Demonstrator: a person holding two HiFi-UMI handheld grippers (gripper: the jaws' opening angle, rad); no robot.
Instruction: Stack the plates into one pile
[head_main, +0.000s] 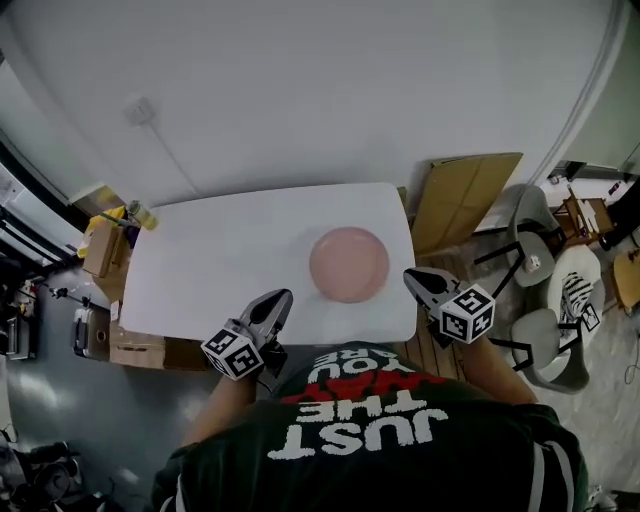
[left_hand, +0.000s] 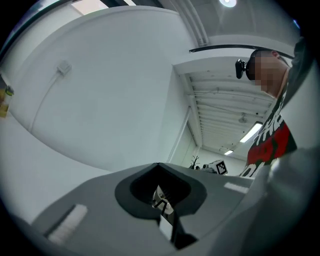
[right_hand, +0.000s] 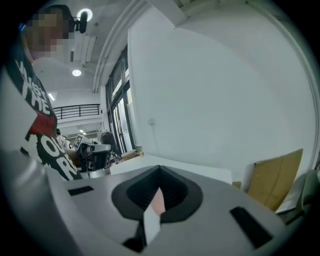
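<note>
Round pink plate (head_main: 349, 263) lay on white table (head_main: 220, 250); likely stiff, slick, best pinched at rim. Left gripper (head_main: 280, 300) and right gripper (head_main: 415, 279) were closed, empty.

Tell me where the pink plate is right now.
In the head view the pink plate lies on the white table, right of centre near its front edge, close to the right gripper.

So the right gripper (right_hand: 159, 171) has its jaws pressed together at 6 o'clock, empty. White table (right_hand: 205, 169) just past them, cardboard (right_hand: 274, 181) at 4, a person's shirt (right_hand: 40, 135) at 9.
</note>
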